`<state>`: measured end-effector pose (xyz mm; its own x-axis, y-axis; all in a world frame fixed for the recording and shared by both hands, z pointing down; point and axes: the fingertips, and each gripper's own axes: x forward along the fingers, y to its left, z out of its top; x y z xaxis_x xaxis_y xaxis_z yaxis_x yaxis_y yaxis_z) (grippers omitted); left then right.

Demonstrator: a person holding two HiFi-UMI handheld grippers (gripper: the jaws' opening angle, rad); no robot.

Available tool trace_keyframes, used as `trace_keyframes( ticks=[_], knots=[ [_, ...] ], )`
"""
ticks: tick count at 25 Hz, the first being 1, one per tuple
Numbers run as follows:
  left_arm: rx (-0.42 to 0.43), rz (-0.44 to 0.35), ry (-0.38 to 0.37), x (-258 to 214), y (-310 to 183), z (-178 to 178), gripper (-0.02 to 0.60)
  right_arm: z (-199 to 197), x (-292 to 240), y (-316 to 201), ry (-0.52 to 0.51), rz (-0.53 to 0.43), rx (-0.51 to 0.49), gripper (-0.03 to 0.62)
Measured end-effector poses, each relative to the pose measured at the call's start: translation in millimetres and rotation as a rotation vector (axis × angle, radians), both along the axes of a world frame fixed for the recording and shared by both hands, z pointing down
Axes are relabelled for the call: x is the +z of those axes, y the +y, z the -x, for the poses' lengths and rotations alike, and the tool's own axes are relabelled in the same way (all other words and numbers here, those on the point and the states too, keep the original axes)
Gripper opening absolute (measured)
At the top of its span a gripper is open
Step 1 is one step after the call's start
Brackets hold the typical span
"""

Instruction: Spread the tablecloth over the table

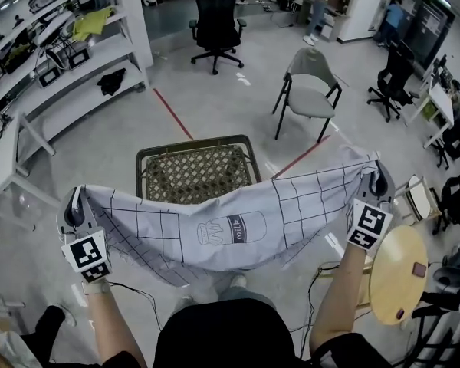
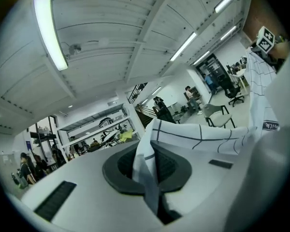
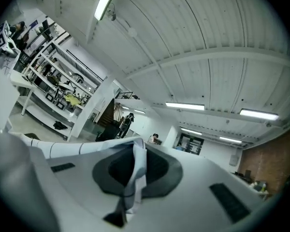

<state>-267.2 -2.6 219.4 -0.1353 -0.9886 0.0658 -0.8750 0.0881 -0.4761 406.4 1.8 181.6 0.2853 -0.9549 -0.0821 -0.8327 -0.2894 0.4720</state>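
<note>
While the tablecloth [image 1: 215, 225] is held up in mid-air across the lower middle of the head view, its left corner is seen pinched in the left gripper [image 1: 78, 199] and its right corner in the right gripper [image 1: 377, 176]. The right corner is carried a little higher in the frame than the left, and the top hem is let sag between them. Pale fabric with a dark grid is shown, and a milk bottle print [image 1: 231, 230] is displayed near the middle.

In the left gripper view the jaws are found pressed together on a fold of the cloth, which is drawn away toward the right of that frame. The same is found in the right gripper view: jaws clamped on a bunched fold, with the cloth led off to the left.

The table [image 1: 195, 142], a low one with a dark frame and a woven top, is placed at the centre of the head view, just beyond the cloth. Its top is left uncovered, and its near edge is hidden behind the sagging hem.

A round wooden stool [image 1: 399, 263] is seen at the lower right, beside the right arm. A grey chair [image 1: 310, 90] is set at the upper right, well apart from the table, and white shelves [image 1: 61, 60] are ranged along the upper left.
</note>
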Motion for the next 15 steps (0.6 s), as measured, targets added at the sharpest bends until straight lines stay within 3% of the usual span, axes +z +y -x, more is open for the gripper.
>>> trace_keyframes(
  ticks=[6,15],
  knots=[
    [-0.112,-0.029,-0.005,-18,-4,-6,0.015,12,-2,-76,0.015,0.013,-0.148,0.017],
    [-0.13,-0.028,-0.025,-38,-61,-3,0.015,57,-18,-176,0.029,0.051,-0.25,0.017]
  ],
)
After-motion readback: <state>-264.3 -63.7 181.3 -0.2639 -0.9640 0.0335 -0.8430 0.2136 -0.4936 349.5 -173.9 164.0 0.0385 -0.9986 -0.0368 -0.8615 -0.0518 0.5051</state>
